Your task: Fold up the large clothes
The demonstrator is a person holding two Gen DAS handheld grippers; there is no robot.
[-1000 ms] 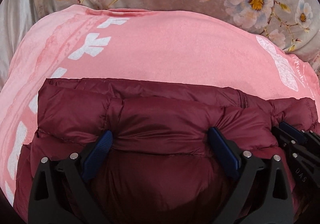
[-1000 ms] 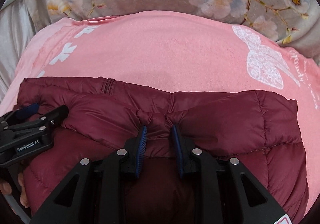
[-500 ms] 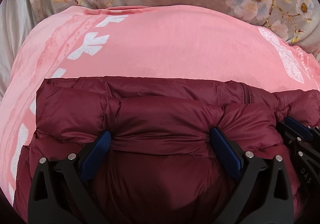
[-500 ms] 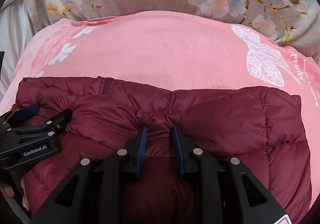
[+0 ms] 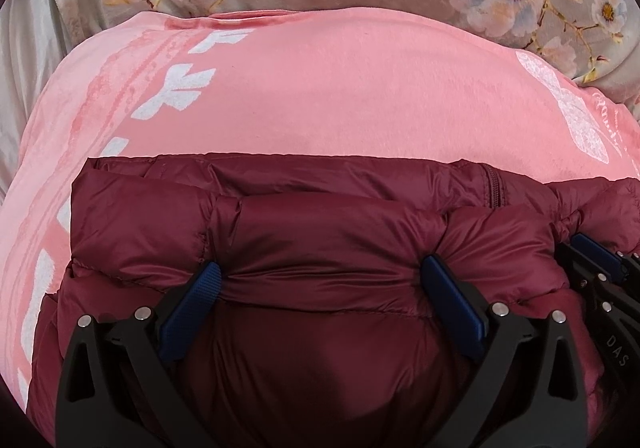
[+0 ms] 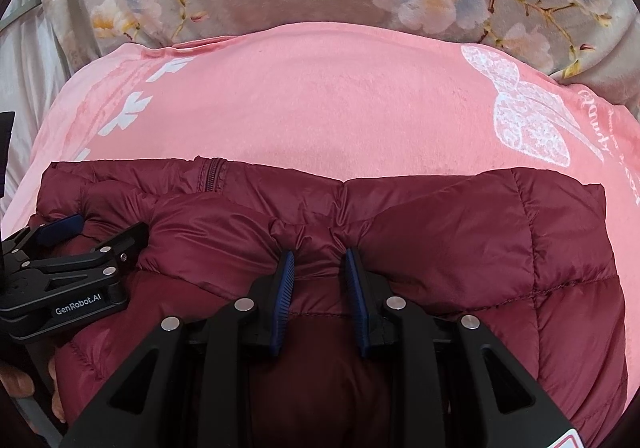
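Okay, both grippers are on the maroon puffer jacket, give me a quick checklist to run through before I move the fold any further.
1. Right gripper pinching fabric: ok, its pads squeeze a gathered ridge of the puffer jacket.
2. Left gripper gripping: ok, its jaws stand wide, but the pads dent a thick roll of the jacket between them.
3. Both grippers on the same folded edge: ok, the left one shows beside the right in the right wrist view.
4. Zipper free of the pads: ok, it lies beyond them.
5. Space ahead on the pink blanket: ok, bare.
6. Layers underneath lying flat: cannot tell, hidden.
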